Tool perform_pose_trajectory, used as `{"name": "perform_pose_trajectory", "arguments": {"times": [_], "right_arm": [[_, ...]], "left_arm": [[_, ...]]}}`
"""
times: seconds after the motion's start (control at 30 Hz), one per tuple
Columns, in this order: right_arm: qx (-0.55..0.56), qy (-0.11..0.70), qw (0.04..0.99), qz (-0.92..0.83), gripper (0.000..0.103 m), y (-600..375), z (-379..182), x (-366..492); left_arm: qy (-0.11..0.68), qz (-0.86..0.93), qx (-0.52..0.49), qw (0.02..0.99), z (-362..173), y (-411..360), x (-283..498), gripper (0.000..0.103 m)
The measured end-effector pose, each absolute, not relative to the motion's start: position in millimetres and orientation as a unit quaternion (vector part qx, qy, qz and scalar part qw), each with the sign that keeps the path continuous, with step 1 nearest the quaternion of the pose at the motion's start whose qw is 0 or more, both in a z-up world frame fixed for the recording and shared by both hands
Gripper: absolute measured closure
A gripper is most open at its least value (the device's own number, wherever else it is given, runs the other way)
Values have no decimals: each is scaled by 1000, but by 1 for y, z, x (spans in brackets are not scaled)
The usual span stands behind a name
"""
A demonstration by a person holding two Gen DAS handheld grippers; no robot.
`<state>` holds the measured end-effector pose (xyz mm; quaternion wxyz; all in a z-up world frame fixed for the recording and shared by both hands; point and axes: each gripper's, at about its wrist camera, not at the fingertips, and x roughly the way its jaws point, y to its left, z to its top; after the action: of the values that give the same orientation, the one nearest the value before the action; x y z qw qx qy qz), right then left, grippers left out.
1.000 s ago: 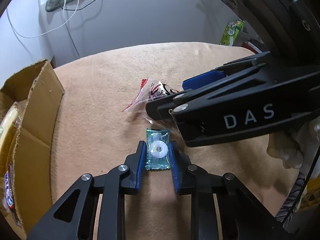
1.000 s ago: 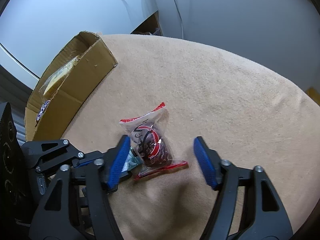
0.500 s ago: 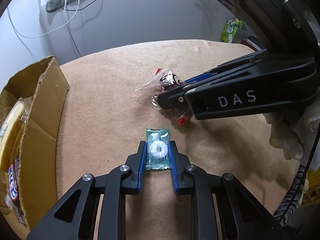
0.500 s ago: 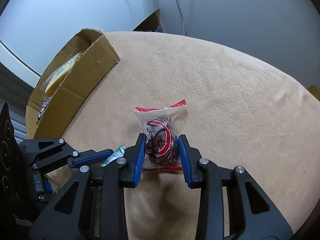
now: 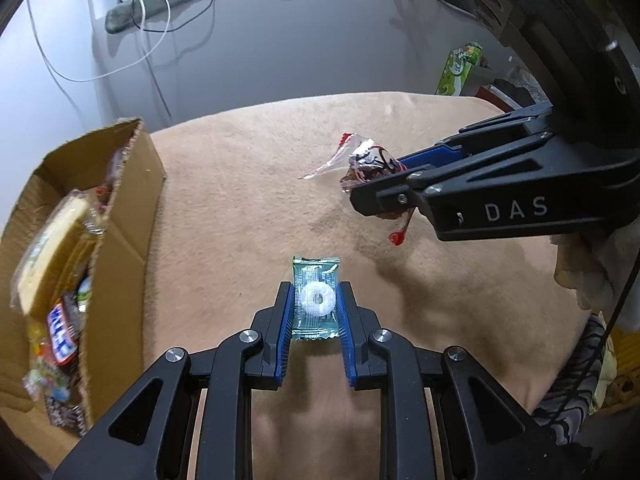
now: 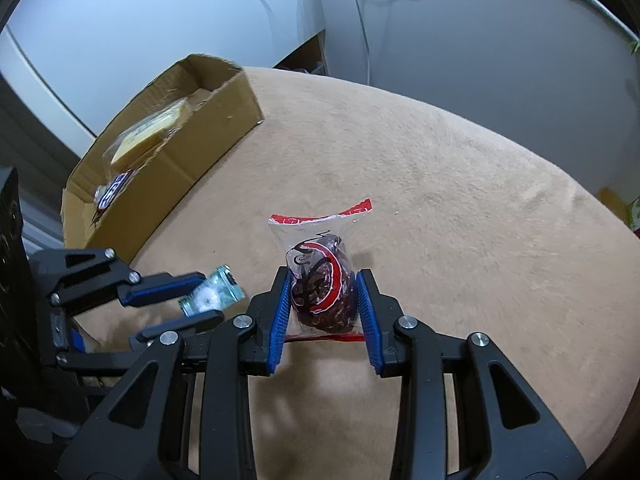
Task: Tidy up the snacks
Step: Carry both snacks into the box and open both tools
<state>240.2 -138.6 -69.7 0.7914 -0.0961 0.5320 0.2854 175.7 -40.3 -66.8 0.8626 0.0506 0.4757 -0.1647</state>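
- Left claw [image 5: 315, 306] points steeply down at the counter [image 5: 240, 208], blue pads pinching a small green mint packet [image 5: 315, 300] by its sides. White ring candy shows thru the wrapper.
- Right claw [image 6: 322, 300] is also angled down, coming in from the right in the left cam. It's pinching a clear bag w/ red trim [image 6: 320, 280], dark snack inside, top flap sticking up past the pads.
- Both snacks look lifted a bit off the tan cloth, shadows under them, but can't tell for sure.
- Cardboard box [image 5: 120, 216] sits at the left edge of the counter w/ other snacks in it: a yellow pack, a blue-label bar. The rest is blurry, can't read labels.
- A pale glove [image 5: 592, 264] shows at the right edge in the left cam, mostly cut off behind the claw body.
- Bottom seam of the red-trim bag is hidden behind the pads.
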Motion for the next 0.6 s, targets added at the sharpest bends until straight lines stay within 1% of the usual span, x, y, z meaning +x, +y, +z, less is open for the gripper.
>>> {"name": "perform_pose_trajectory", "arguments": {"times": [0.6], "right_arm": [[-151, 489, 797, 321, 69, -80, -27, 190]], "left_arm": [[468, -128, 73, 871, -31, 19, 131, 83]]}}
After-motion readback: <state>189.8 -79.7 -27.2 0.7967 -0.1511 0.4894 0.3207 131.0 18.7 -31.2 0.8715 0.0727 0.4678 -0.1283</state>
